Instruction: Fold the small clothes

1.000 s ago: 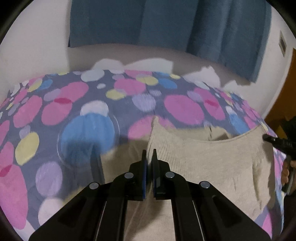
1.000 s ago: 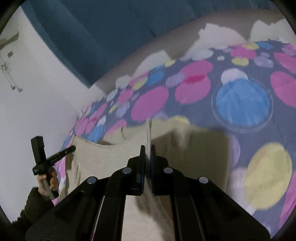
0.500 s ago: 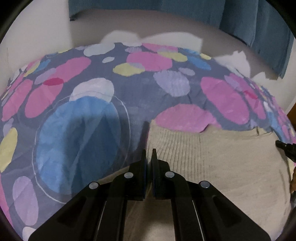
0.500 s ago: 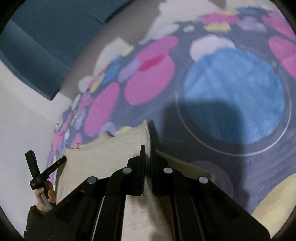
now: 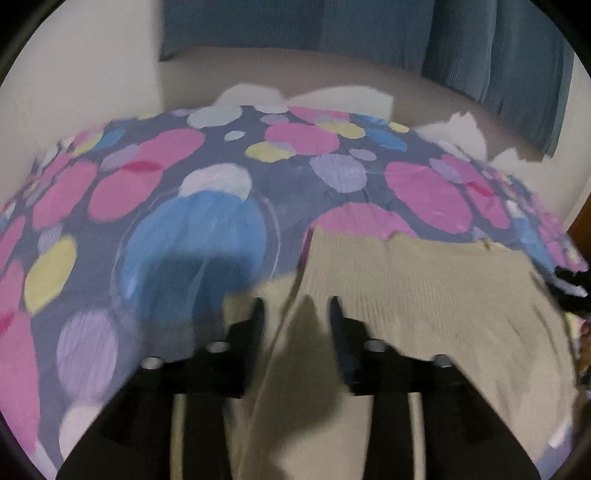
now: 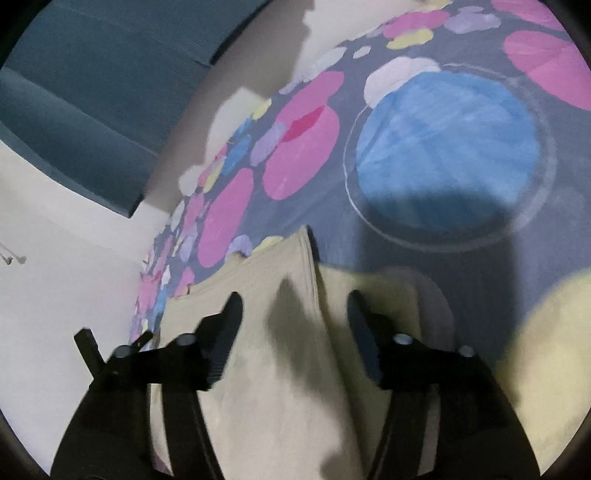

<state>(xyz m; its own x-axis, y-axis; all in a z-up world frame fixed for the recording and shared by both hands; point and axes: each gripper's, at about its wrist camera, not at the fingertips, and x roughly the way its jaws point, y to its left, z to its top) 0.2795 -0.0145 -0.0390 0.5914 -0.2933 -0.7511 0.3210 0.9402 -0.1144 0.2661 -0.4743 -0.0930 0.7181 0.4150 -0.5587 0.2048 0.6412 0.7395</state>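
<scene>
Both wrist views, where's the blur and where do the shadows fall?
Left wrist view: motion smear on the left tool and the near beige sweater; shadow darkens the blue circle. Right wrist view: the right tool is smeared, and shadow crosses the spotted bedspread; fisheye bends both.

Beige garment (image 5: 424, 295): knit cloth, matt, fine vertical ribbing, soft; same cloth in right wrist view (image 6: 280, 332), folded edge thick at 12 o'clock from fingers.
Bedsheet (image 5: 207, 236): woven cloth, matt, faintly creased, printed pink, blue, yellow, lilac circles on grey ground.
Left gripper (image 5: 295, 310): black plastic, matt; round silvery metal fasteners on arms.
Right gripper (image 6: 293, 306): black plastic, matt; inner finger faces ribbed.
Curtain (image 5: 332, 29) at 12 o'clock: teal cloth, matt, finely ribbed weave.
Wall (image 5: 92, 74): smooth, matt.
</scene>
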